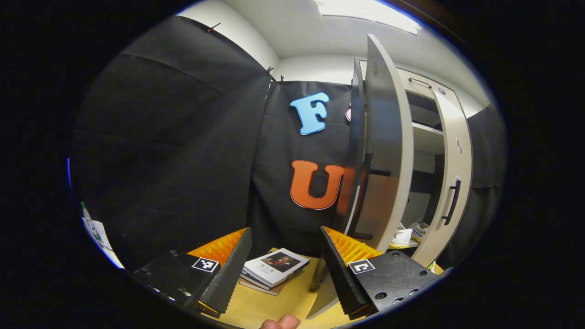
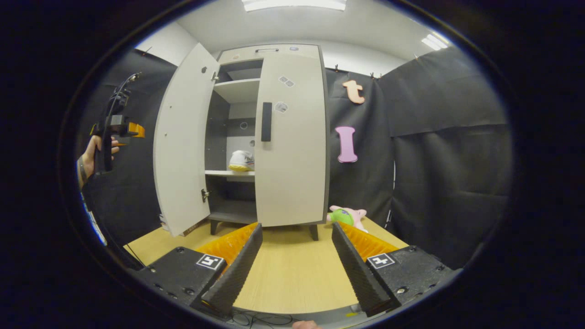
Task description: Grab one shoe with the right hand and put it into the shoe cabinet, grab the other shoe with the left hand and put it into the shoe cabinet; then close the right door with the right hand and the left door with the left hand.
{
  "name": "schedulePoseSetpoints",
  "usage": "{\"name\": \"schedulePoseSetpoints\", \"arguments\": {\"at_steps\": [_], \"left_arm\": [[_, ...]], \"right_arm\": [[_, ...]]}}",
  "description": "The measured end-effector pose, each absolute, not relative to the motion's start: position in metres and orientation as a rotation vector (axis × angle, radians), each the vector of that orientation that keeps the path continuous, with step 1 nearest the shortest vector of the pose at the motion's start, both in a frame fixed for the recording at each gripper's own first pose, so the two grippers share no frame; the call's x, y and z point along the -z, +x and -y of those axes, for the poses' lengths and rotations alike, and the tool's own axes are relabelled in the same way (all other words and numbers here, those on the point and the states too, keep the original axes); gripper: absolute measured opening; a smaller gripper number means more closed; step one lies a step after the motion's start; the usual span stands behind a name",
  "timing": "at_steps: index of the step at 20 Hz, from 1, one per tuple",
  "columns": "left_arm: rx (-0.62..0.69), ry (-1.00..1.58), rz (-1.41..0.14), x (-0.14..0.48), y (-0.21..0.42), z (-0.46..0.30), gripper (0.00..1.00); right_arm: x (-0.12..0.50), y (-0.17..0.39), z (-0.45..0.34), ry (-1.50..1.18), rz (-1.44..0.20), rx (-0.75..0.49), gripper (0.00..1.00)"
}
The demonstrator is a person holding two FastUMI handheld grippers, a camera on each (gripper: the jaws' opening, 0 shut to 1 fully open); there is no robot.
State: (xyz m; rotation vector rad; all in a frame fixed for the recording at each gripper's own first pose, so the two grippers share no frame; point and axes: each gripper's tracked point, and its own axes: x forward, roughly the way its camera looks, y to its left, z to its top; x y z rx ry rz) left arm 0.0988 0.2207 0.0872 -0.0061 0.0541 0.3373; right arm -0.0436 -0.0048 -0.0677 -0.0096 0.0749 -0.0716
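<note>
The shoe cabinet (image 2: 269, 52) stands ahead on the wooden floor. Its left door (image 2: 183, 137) is swung wide open and its right door (image 2: 290, 137) is shut across its half. A white shoe (image 2: 241, 161) rests on the middle shelf, partly hidden behind the right door. From the left gripper view the open left door (image 1: 384, 137) appears edge-on, with white shoes (image 1: 404, 235) low inside beside the right door (image 1: 452, 160). My left gripper (image 1: 285, 228) is open and empty, held up by a hand left of the open door (image 2: 130, 130). My right gripper (image 2: 296, 225) is open and empty, low before the cabinet.
A stack of books (image 1: 274, 267) lies on the floor by the black cloth wall, left of the cabinet. A green and pink plush toy (image 2: 347, 215) sits at the cabinet's right foot. Bare wooden floor (image 2: 297, 274) stretches between my right gripper and the cabinet.
</note>
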Motion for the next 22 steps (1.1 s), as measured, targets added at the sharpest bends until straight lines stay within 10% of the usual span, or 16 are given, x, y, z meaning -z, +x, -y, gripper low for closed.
{"name": "schedulePoseSetpoints", "arguments": {"at_steps": [22], "left_arm": [[-0.084,-0.024,-0.066,-0.082,0.153,-0.099,0.87]], "right_arm": [[0.057,-0.012,0.032,-0.044,-0.065,0.117,0.99]]}}
